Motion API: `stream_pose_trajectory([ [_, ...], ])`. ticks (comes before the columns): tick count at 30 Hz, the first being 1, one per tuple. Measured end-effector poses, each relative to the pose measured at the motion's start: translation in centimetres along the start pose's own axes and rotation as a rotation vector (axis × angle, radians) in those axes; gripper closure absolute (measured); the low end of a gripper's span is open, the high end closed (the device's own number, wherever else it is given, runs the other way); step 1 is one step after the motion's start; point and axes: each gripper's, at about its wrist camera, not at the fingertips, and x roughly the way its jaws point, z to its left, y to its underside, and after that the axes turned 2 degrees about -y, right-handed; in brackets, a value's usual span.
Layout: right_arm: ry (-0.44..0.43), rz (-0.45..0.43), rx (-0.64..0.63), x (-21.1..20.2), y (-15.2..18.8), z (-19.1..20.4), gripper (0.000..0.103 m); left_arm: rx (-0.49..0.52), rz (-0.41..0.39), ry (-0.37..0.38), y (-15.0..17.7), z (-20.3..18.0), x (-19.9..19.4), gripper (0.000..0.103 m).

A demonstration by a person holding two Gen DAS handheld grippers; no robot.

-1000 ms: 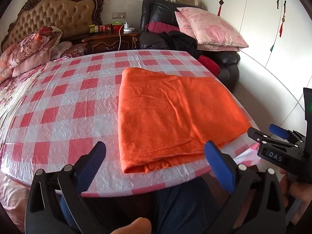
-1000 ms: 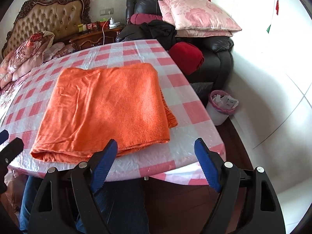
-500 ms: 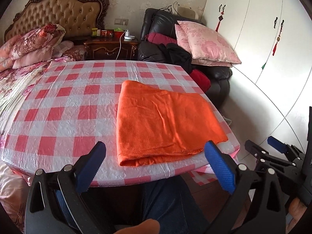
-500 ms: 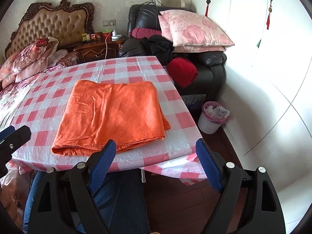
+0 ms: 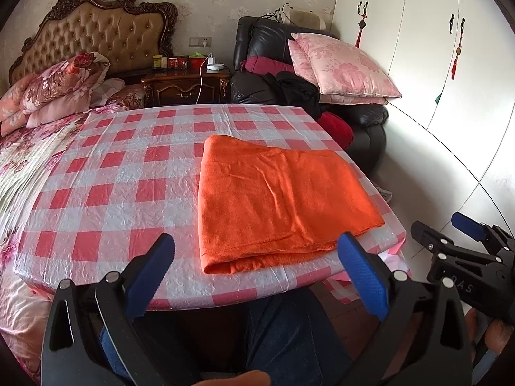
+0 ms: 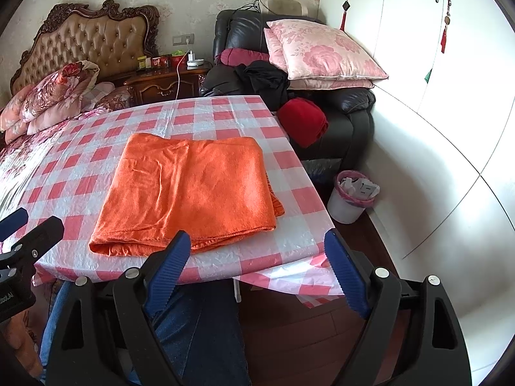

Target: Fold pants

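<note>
Pants, orange, folded flat on the checked tablecloth; both hand-held grippers spread wide, empty.

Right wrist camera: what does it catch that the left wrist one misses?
Only the right wrist view shows the waste bin on the floor beside the table. Only the left wrist view shows the right gripper from the side. Both show the folded orange pants lying on the checked tablecloth, the bed headboard, the black armchair with pink pillows, and open blue fingers.
</note>
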Motion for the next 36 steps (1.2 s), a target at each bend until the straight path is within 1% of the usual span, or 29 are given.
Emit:
stream_pose_trajectory([
  [36, -0.008, 0.004, -0.002, 0.09, 0.11, -0.06, 0.021, 0.0, 0.007, 0.012, 0.09, -0.25, -0.05, 0.002],
])
